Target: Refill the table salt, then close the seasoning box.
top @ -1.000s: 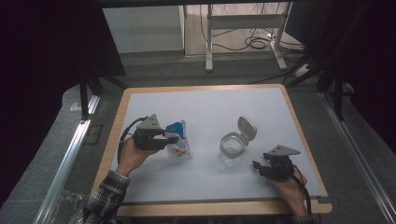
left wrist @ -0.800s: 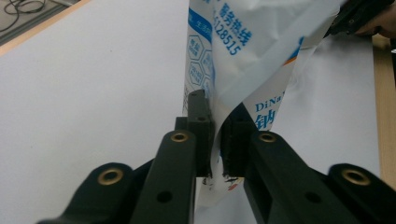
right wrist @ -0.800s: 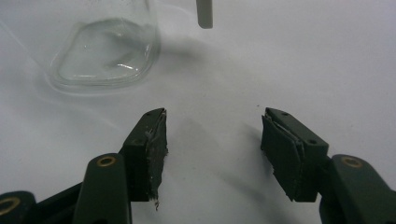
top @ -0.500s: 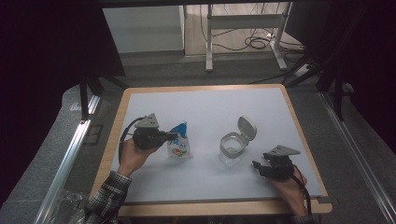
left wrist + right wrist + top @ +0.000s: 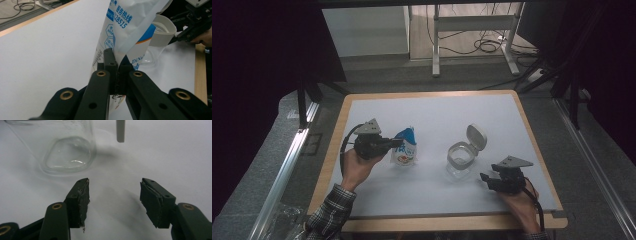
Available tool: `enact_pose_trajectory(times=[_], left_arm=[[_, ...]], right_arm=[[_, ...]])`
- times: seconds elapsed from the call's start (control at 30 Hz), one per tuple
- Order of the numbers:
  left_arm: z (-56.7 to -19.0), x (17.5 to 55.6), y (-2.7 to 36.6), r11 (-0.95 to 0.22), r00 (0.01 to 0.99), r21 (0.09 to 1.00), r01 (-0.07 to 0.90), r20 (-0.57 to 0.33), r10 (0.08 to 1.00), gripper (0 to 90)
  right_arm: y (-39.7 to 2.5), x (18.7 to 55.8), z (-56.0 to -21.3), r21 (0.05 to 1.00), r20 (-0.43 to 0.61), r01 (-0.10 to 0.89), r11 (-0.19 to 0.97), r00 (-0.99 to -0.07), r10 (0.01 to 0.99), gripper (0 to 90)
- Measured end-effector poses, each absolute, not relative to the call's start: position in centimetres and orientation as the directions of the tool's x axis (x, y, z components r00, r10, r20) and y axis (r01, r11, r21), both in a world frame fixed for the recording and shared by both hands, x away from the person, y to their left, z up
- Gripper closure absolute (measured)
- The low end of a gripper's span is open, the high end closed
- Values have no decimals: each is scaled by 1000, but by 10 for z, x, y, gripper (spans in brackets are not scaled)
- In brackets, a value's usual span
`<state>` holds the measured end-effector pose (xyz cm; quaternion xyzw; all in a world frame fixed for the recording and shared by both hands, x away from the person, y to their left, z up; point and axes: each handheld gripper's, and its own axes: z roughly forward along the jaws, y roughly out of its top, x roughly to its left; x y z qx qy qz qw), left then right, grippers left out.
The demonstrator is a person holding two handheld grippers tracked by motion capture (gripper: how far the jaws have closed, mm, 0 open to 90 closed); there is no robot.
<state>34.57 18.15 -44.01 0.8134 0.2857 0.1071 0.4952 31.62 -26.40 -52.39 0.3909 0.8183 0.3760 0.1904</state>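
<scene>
in the high view we hold the left gripper [image 5: 396,143] left of the frame's centre, low over the white bench [image 5: 437,115], and its fingers are clamped on the left edge of a white and blue pouch [image 5: 404,148]. the pouch stands upright just left of the middle of the bench, its blue top pointing toward the upper part of the frame. in the left gripper view the left gripper [image 5: 115,75] rises from the bottom centre, and we see its fingers [image 5: 109,62] pressed tight together with a fold of the pouch [image 5: 127,27] caught between them; the pouch climbs to the top of that frame, printed with blue writing and numbers.

a clear jar [image 5: 460,159] with a white flip lid standing open sits right of the pouch in the high view, apart from it. in the left gripper view the jar [image 5: 160,32] shows at the upper right, behind the pouch.

we hold the right gripper [image 5: 484,177] at the lower right of the high view, near the front edge of the bench and just beside the jar, not touching it. in the right gripper view the right gripper [image 5: 113,195] has its fingers [image 5: 81,200] spread wide with nothing but bare white bench between them. the glass base of the jar [image 5: 67,150] lies in the upper left of that frame, ahead of the fingertips and apart from them, with the edge of the lid hanging down at the top centre.
</scene>
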Motion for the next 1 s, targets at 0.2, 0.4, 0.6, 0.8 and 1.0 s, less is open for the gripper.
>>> enact_pose_trajectory(times=[0.2, 0.4, 0.6, 0.8, 1.0], left_arm=[[-434, 337, 176, -346, 815, 865, 362, -114, 568, 900], [-428, 331, 169, -343, 815, 865, 367, -122, 566, 900], [-427, 328, 162, -349, 818, 860, 372, -126, 562, 900], [-427, 325, 155, -349, 818, 854, 386, -143, 557, 900], [-425, 322, 149, -348, 823, 853, 389, -152, 548, 900]], right_arm=[[-259, 310, -523, 765, -19, 485, 423, -641, 767, 408], [-254, 302, -521, 764, -5, 484, 428, -658, 753, 386], [-249, 296, -520, 762, -13, 474, 441, -670, 743, 381], [-244, 293, -520, 761, 0, 472, 445, -686, 728, 380], [-236, 289, -521, 751, 4, 467, 466, -709, 705, 366]])
